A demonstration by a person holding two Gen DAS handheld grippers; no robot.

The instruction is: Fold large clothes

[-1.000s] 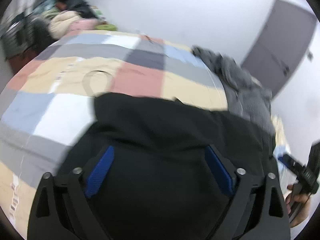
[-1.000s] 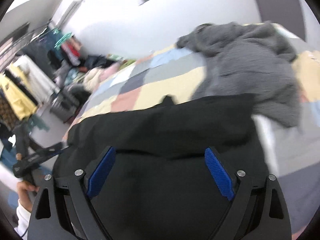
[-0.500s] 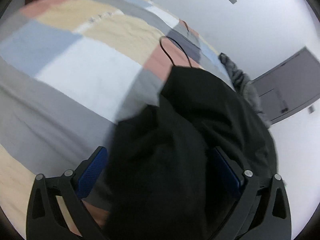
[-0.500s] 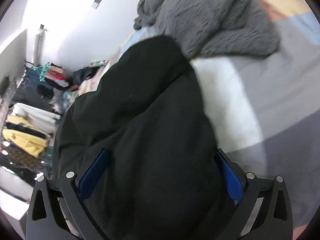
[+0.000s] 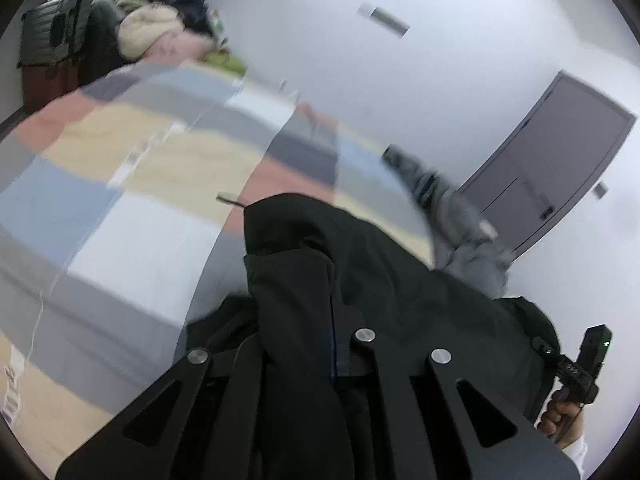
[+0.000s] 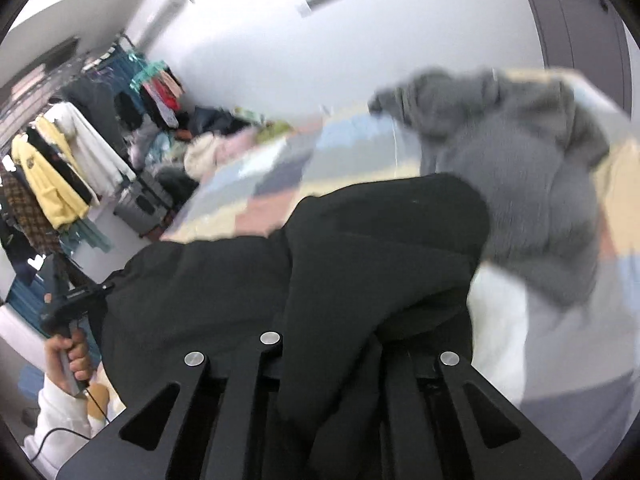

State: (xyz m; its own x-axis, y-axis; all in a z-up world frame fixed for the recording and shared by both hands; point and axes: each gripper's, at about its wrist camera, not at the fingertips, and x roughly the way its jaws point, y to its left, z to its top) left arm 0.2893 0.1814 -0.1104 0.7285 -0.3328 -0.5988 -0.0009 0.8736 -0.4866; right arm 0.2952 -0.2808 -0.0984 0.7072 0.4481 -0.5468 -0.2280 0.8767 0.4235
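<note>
Black, soft, heavy-knit garment (image 5: 360,280) is held bunched at both grippers and draped forward onto the patchwork bed cover of grey, blue, cream and pink squares (image 5: 132,208). In the left wrist view the cloth runs from the left gripper (image 5: 312,360) toward 12 o'clock, ending in a folded edge. In the right wrist view the same garment (image 6: 360,248) runs from the right gripper (image 6: 340,356) toward 12 o'clock and spreads toward 9 o'clock.

Both pairs of jaws are drawn together, with a thick fold of black cloth pinched between them; the fingertips are buried in fabric.

The long axis of the garment is judged to lie side to side between the two grippers, each holding one end of an edge. Neither hand is clearly nearer the bed. The coming move is judged to turn on carrying this held edge forward, toward 12 o'clock, evenly.

A crumpled grey fleece garment (image 6: 520,184) lies on the bed at 1 o'clock in the right wrist view, touching the black one. A grey door (image 5: 560,160) stands at 2 o'clock in the left wrist view.
</note>
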